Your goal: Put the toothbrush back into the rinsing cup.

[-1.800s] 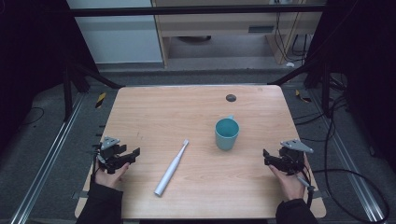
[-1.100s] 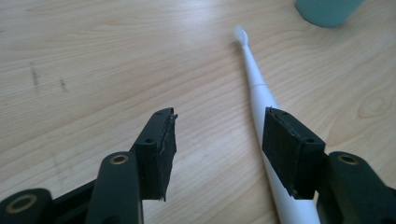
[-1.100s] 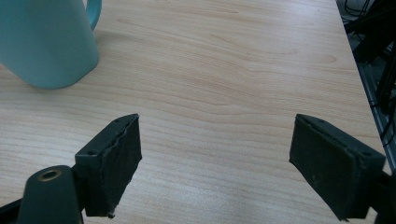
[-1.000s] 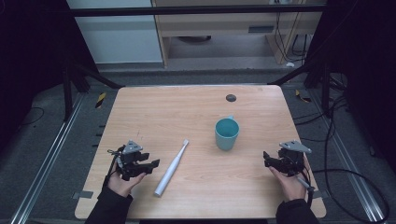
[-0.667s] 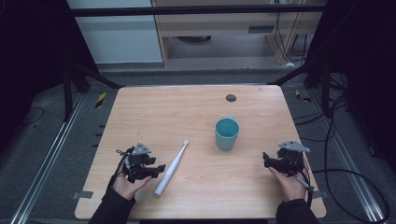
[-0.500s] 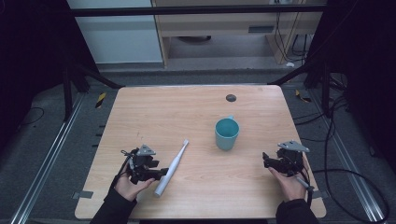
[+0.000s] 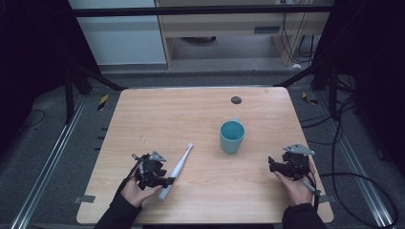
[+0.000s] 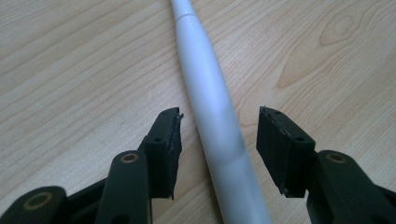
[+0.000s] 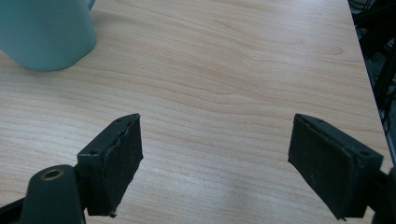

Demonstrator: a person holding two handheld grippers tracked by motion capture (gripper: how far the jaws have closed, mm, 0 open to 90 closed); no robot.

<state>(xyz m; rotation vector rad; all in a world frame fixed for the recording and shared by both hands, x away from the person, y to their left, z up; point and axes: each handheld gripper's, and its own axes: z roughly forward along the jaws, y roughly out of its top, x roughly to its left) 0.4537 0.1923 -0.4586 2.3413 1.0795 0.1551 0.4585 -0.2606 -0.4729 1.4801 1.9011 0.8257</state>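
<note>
White toothbrush [image 8: 215, 116] lies lengthwise between the left gripper [image 8: 219, 135]'s spread jaws, apparently lined up for pinching; right gripper [image 9: 215, 163] idles wide open, teal cup [image 9: 44, 32] ahead-left.

Evenly lit table [image 7: 200, 114], dark surroundings at left and right. Soft, faint shadows under mug [image 7: 232, 137]. Slightly soft, grainy from above; near jaws blurred close up, mild sheen on toothbrush [image 8: 212, 116].

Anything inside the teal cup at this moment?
From the high view, the teal cup stands upright, and the part of its interior that shows looks empty and teal. Its near inner wall and part of the bottom are hidden by the rim, so that part is unconfirmed.
</note>
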